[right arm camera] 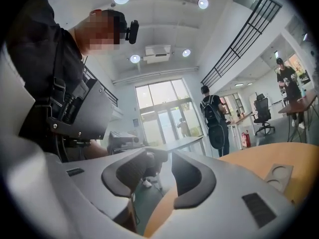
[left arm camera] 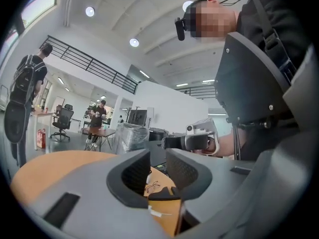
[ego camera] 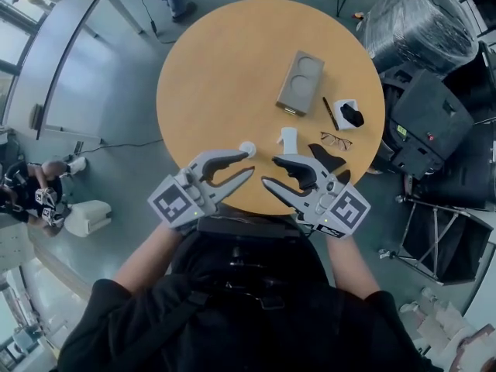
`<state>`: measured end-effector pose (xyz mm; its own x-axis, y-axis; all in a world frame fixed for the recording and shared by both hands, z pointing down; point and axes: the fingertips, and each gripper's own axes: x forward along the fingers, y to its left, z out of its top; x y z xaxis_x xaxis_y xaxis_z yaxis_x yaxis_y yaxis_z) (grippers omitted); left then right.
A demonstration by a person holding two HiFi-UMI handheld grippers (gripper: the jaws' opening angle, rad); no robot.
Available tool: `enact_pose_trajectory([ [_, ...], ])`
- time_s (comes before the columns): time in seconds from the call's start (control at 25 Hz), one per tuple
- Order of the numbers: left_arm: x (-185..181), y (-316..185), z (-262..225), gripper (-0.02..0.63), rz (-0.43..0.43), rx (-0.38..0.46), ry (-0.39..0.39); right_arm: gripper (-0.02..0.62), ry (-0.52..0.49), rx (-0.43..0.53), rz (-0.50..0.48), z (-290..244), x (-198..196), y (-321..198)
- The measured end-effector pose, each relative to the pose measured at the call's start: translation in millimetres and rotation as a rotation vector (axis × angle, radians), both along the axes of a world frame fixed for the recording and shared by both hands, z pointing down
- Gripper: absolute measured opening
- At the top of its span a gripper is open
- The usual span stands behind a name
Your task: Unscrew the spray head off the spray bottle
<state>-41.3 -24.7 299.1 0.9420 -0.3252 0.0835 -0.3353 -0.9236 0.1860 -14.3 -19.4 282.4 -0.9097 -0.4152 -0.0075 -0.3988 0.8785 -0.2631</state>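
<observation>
1. Gripper state: the left gripper point(ego camera: 248, 163) and the right gripper point(ego camera: 270, 171) are held level and tip to tip above the near edge of the round table point(ego camera: 201, 60). On each, the jaws are drawn to a narrow gap with nothing between them. No item is touched, which is judged a clearance posture.

2. Work item: the spray bottle point(ego camera: 247, 149), taken to be the small white round shape seen from above, stands on the table just past the left tips. The spray head point(ego camera: 288, 138), taken to be the white piece nearby, lies apart from it. On that reading, the head is judged already off.

3. Surface: a smooth, wood-coloured top. A tray point(ego camera: 301, 82) with 2 round recesses, a pen point(ego camera: 330, 113), spectacles point(ego camera: 335, 140) and a white box point(ego camera: 346, 107) are kept on the right half.

4. Room: an open office with a grey floor point(ego camera: 116, 91), and black cases point(ego camera: 430, 122) beside the table.
</observation>
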Motion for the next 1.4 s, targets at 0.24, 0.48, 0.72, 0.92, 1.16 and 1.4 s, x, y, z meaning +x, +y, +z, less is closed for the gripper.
enact_pose_trajectory([
  [0.24, 5, 2, -16, 0.013, -0.017, 0.003, -0.030, 0.020, -0.008, 0.009, 0.057, -23, 16, -2],
  [0.48, 11, 10, -33, 0.008, 0.014, 0.029, -0.024, 0.000, 0.000, 0.050, 0.076, -42, 18, 3],
  [0.72, 15, 10, -36, 0.008, 0.020, 0.034, -0.029, -0.002, 0.033, 0.082, 0.088, -43, 21, 3],
  [0.92, 17, 14, -34, 0.008, 0.017, 0.026, -0.030, -0.002, 0.048, 0.082, 0.085, -40, 23, 8],
  [1.16, 17, 18, -35, 0.008, 0.029, 0.038, -0.037, -0.002, 0.050, 0.078, 0.088, -41, 22, 10],
  [1.4, 21, 21, -31, 0.008, 0.035, 0.047, -0.035, -0.002, 0.051, 0.074, 0.081, -37, 23, 14],
])
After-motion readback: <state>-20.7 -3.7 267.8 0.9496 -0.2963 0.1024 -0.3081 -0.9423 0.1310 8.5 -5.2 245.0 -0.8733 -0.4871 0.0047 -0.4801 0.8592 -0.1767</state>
